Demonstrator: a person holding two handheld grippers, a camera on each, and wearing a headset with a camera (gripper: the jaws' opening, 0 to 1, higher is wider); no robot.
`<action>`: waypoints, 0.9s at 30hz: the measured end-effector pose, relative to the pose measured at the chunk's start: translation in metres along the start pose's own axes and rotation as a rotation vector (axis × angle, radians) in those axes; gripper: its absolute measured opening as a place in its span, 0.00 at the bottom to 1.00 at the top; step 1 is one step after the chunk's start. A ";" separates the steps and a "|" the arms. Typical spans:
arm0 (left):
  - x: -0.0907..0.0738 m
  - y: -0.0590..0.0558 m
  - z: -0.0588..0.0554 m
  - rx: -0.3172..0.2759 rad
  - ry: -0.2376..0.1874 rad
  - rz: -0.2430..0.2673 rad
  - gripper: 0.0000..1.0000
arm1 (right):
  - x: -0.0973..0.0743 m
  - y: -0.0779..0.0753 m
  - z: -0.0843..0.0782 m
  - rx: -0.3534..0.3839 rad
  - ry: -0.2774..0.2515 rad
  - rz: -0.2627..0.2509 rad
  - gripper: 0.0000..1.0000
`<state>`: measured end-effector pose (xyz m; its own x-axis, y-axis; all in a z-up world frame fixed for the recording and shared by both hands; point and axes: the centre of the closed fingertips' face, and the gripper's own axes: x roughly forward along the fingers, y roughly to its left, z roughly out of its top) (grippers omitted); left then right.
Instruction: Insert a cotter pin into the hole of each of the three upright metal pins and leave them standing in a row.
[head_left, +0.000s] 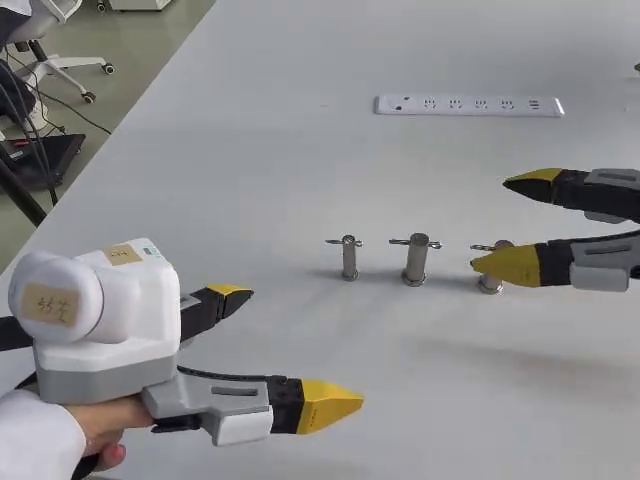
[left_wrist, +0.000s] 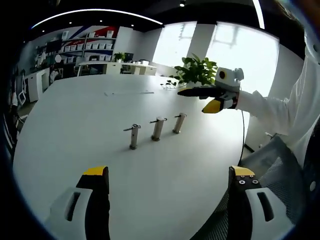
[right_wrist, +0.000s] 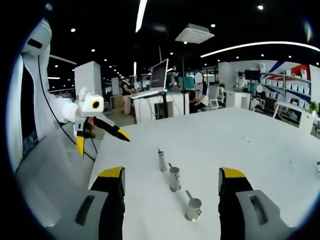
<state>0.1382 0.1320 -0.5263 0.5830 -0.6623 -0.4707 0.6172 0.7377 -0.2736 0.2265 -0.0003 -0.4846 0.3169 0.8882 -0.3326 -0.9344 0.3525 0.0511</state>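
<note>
Three upright metal pins stand in a row on the white table: left pin (head_left: 350, 258), middle pin (head_left: 415, 260) and right pin (head_left: 490, 274). A cotter pin (head_left: 415, 242) crosses the top of each. My left gripper (head_left: 290, 345) is open at the near left, well short of the row, and holds nothing. My right gripper (head_left: 495, 222) is open at the right, its lower yellow tip just in front of the right pin. The left gripper view shows the row (left_wrist: 158, 128) ahead of the open left gripper (left_wrist: 168, 172). In the right gripper view the pins (right_wrist: 174, 178) run between the open right gripper's (right_wrist: 172, 172) jaws.
A white power strip (head_left: 468, 105) lies far back on the table. The table's left edge runs diagonally, with an office chair (head_left: 50, 60) and cables on the floor beyond. A potted plant (left_wrist: 197, 72) stands behind the far table edge. A person's white sleeve (left_wrist: 280, 110) is at the right.
</note>
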 end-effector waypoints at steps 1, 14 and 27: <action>0.000 0.000 0.001 0.003 -0.005 0.000 0.99 | -0.003 0.003 0.002 0.006 -0.006 -0.012 0.79; -0.011 -0.009 0.005 0.012 -0.031 0.001 0.99 | -0.062 0.021 -0.008 0.183 -0.047 -0.218 0.94; -0.020 -0.012 0.004 0.006 -0.064 0.033 0.99 | -0.093 0.040 -0.033 0.327 -0.042 -0.357 0.97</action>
<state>0.1217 0.1355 -0.5101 0.6353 -0.6449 -0.4248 0.6001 0.7585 -0.2540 0.1540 -0.0781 -0.4826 0.6211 0.7035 -0.3454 -0.6680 0.7057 0.2362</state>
